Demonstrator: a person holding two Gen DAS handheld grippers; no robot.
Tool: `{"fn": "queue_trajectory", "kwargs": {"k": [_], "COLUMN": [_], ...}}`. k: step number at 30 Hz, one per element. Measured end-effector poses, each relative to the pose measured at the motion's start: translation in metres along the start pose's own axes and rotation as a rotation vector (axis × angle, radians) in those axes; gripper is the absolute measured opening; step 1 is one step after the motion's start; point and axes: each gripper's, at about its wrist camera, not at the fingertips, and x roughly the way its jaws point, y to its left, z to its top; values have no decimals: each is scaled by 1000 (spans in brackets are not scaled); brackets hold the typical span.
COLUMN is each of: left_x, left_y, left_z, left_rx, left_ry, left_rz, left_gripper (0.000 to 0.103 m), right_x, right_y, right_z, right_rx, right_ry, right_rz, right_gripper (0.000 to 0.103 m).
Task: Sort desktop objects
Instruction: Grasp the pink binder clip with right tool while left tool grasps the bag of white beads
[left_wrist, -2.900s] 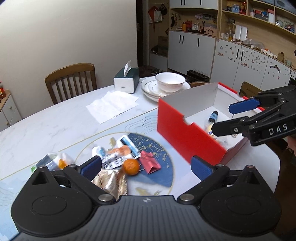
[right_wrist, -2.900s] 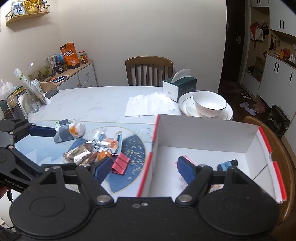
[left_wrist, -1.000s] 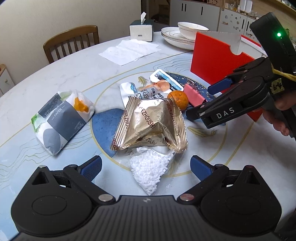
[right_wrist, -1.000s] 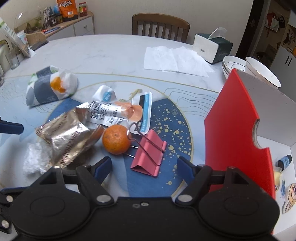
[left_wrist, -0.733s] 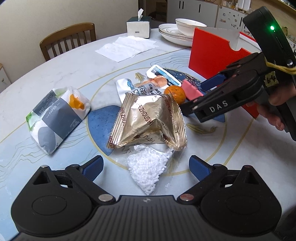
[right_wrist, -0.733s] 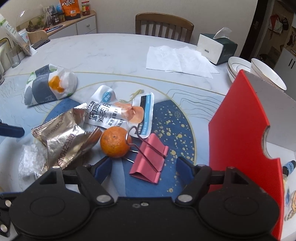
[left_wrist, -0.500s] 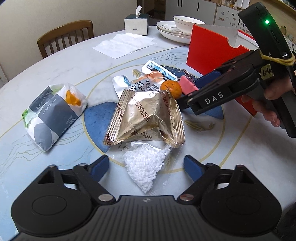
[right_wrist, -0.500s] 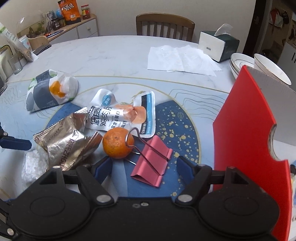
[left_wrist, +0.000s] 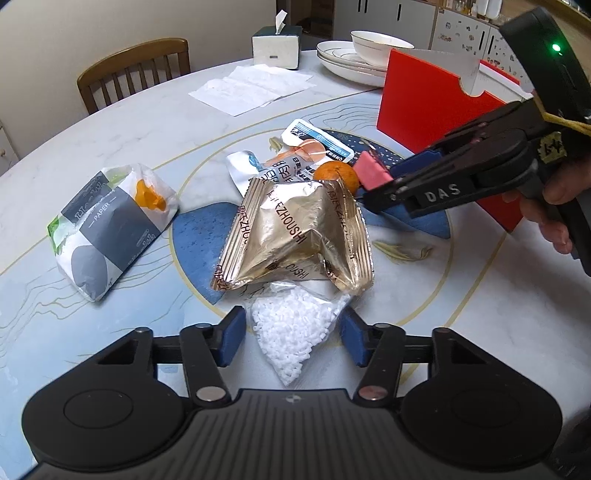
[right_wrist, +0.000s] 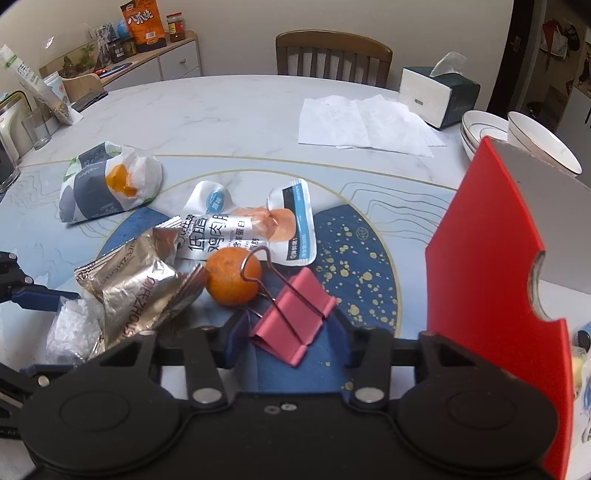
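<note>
My left gripper (left_wrist: 291, 339) points down at a clear bag of white pellets (left_wrist: 291, 325). The bag lies between its closing jaws, whose pads just reach its sides without denting it. Behind it lie a gold foil snack pack (left_wrist: 295, 232), a small orange (left_wrist: 338, 175) and a white snack pouch (right_wrist: 236, 229). My right gripper (right_wrist: 288, 334) is closing on a pink binder clip (right_wrist: 291, 317), a pad touching each side. The clip's wire handle leans on the orange (right_wrist: 232, 277). A red box (right_wrist: 487, 258) stands to the right.
A grey-and-white tissue pack (left_wrist: 107, 221) lies at the left of the pile. Farther back are paper napkins (left_wrist: 251, 88), a tissue box (left_wrist: 275, 48), stacked plates with a bowl (left_wrist: 369, 44) and a wooden chair (left_wrist: 136, 70). A hand (left_wrist: 554, 206) holds the right gripper.
Both grippers came from beside the red box down to the pile. Their jaws then narrowed from wide open, the left around the pellet bag, the right onto the pink clip.
</note>
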Motion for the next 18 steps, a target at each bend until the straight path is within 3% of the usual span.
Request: {"fn": "queue_trajectory", "kwargs": {"k": [7, 18], "left_x": [-4, -14], "left_y": [2, -1], "left_z": [-3, -12], "left_rx": [-13, -36], "left_ry": [2, 10], "left_rz": [-13, -35], "left_gripper": [38, 34], "right_x": [-9, -34], "right_y": [1, 10], "right_z": [-11, -38], "right_rx": [9, 8], "right_ry": [10, 56], "right_rz": [-17, -17], "right_gripper": [41, 41]}}
